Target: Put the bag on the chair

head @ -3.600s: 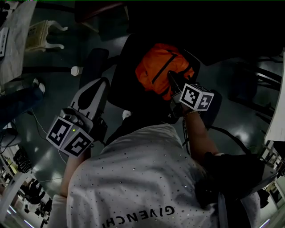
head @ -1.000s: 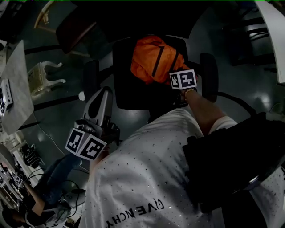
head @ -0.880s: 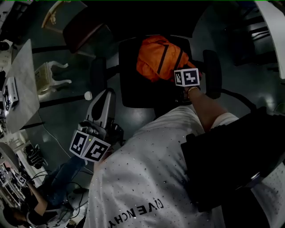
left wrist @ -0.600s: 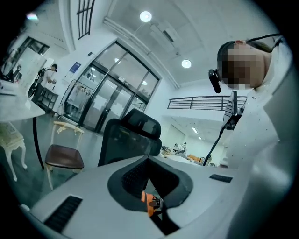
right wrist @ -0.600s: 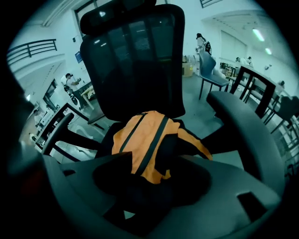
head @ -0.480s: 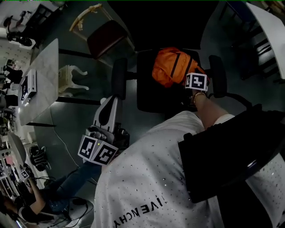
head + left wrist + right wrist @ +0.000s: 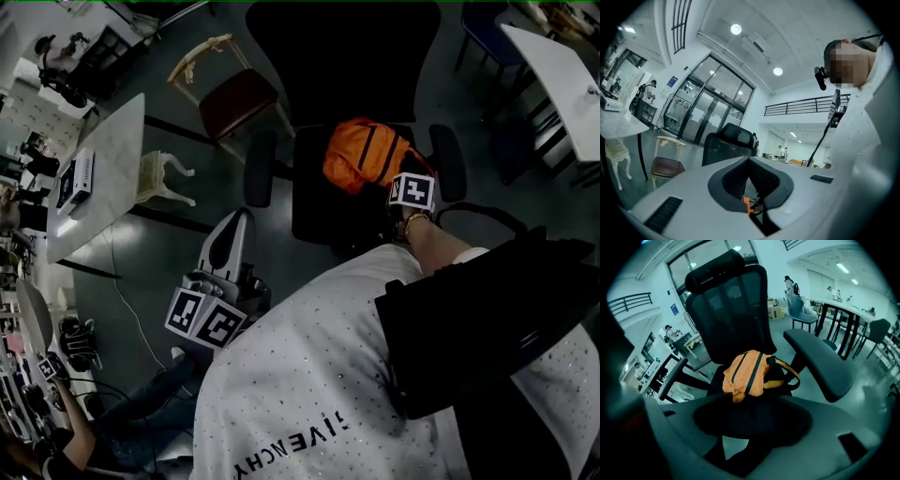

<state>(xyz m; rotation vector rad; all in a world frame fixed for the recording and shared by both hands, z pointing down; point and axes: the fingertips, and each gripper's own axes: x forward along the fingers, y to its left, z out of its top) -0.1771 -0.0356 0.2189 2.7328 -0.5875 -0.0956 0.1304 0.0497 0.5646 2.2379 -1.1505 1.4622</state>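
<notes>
The orange bag [image 7: 364, 155] with black straps lies on the seat of the black office chair [image 7: 314, 202], toward its right armrest. My right gripper [image 7: 407, 185] hangs just off the bag's near right edge and points down at it. In the right gripper view the bag [image 7: 749, 372] sits beyond the jaws of the right gripper [image 7: 750, 427], which have just opened and hold nothing. My left gripper [image 7: 236, 220] is held out over the floor left of the chair, its fingertips together and empty. A sliver of the orange bag [image 7: 747, 203] shows through the left gripper [image 7: 750, 161].
A wooden chair with a red seat [image 7: 239, 98] stands left of the office chair's backrest [image 7: 342, 47]. Farther left are a small white stool [image 7: 164, 173] and a white table [image 7: 98, 187]. Another white table [image 7: 562, 75] is at the right. A seated person [image 7: 94, 431] is bottom left.
The right gripper has let go of the bag and drawn back and up; the bag stays on the seat. The left gripper rose too, and the view pulled away from the chair.
</notes>
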